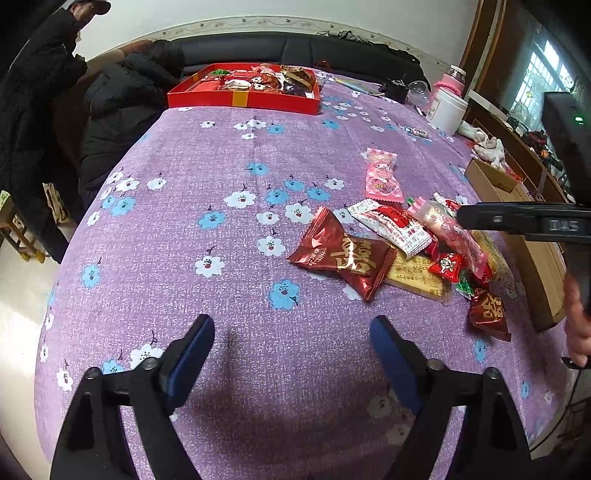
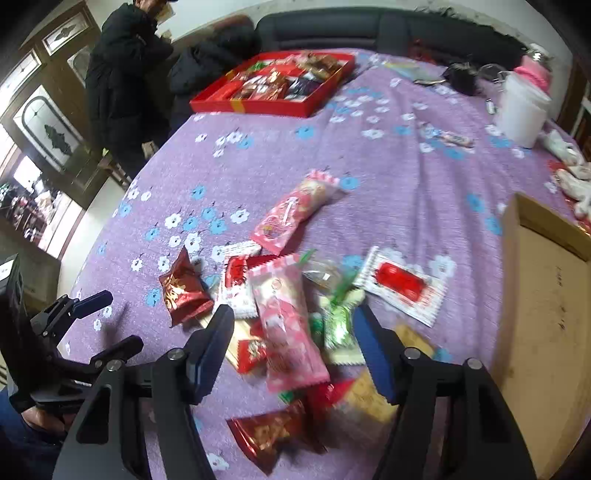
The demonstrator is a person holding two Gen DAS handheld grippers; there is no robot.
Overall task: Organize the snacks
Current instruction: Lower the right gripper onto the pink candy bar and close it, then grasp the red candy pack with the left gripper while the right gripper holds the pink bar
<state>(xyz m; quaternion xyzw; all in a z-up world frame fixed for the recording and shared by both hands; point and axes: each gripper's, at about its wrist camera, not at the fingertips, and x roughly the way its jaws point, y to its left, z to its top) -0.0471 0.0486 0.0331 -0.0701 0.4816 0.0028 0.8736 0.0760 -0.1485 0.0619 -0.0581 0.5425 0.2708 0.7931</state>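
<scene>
Wrapped snacks lie heaped on the purple flowered cloth [image 1: 221, 166]. Among them are a dark red packet [image 1: 343, 258], a white-and-red one [image 2: 402, 284] and a pink one [image 2: 291, 214] set a little apart. A red tray [image 2: 258, 105] at the far side holds several more snacks. My right gripper [image 2: 293, 314] stands open over the heap. A long pink packet [image 2: 288, 325] and a green one [image 2: 338, 325] lie between its fingers, and the pads are clear of both. My left gripper [image 1: 291, 325] is open above bare cloth, left of the heap, with nothing in it.
A cardboard box [image 2: 546, 295] stands at the right edge, close to the heap. A white tub [image 2: 521, 110], a pink-topped jar [image 1: 452, 79] and small clutter sit at the far right. A person in a dark coat [image 2: 122, 74] stands at the far left, beside a dark sofa [image 2: 332, 29].
</scene>
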